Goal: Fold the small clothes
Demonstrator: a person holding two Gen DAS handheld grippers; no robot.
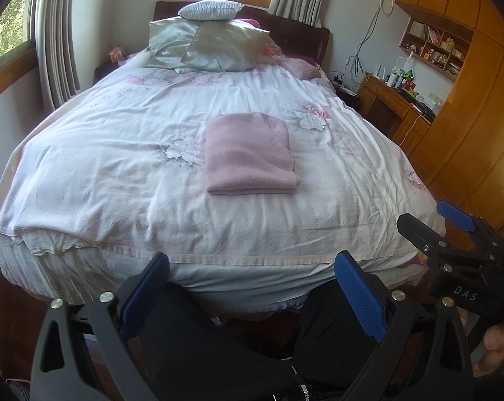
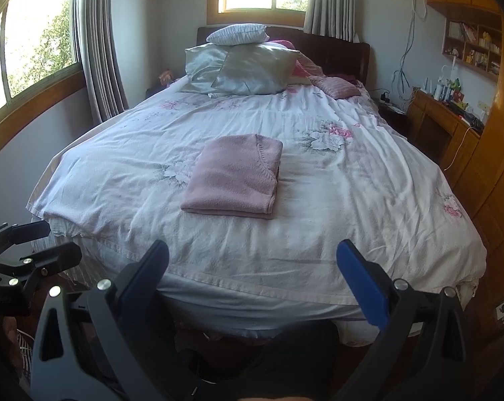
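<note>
Pink sweater lies folded flat mid-bed, clear of the pillows. Left gripper and right gripper hang at the foot edge, jaws wide apart, empty; fold looks done.

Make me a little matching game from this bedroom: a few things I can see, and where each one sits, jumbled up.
Things:
1. pink sweater
2. striped pillow
3. desk
4. left gripper

Places:
A. against the right wall
B. on top of the pillow pile
C. open, off the foot of the bed
D. folded, on the middle of the bedspread

Pairs: 1-D, 2-B, 3-A, 4-C
</note>
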